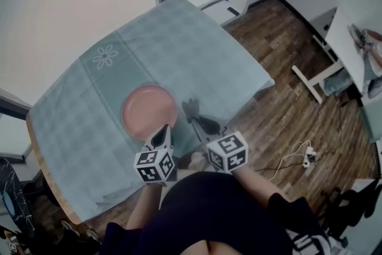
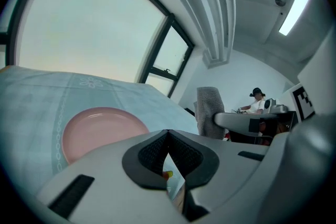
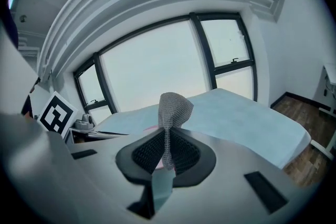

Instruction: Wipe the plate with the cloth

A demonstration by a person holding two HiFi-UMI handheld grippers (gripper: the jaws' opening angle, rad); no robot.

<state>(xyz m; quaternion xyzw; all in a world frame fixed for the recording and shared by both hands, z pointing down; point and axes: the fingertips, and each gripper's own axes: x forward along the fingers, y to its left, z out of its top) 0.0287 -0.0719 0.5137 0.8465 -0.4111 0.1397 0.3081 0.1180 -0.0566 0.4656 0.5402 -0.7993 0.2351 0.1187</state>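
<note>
Head view: table w/ pale blue checked tablecloth (image 1: pixel 197 57), flower motif at the far-left side. Pink plate (image 1: pixel 149 111) sits near my edge of it. Left gripper (image 1: pixel 162 135) has its tips just at the plate's near rim. Right gripper (image 1: pixel 206 124) is beside the plate on the right, w/ the cloth (image 1: pixel 191 109) sticking up from it, apart from the plate. My dark torso blocks the bottom of the frame. Wood floor (image 1: pixel 280 45) on the right, w/ a white desk (image 1: pixel 334 39) and a power strip (image 1: pixel 309 156) w/ cables. Only print I see: b/w square markers on both cubes.

Left gripper view: left gripper (image 2: pixel 168 134) has its jaws closed tip to tip, nothing between them. Its body hides the plate's (image 2: pixel 102 131) near edge. Grey cloth (image 2: pixel 210 113) stands upright in the other claw to the right. A person (image 2: pixel 256 103) sits far back.

Right gripper view: right gripper (image 3: pixel 167 149) is clamped on the knitted grey cloth (image 3: pixel 173 110), which fans out above the jaws. A sliver of the pink plate (image 3: pixel 152 128) shows behind. Left cube's marker (image 3: pixel 55 112) at left, big windows (image 3: pixel 157 71) beyond the table.
</note>
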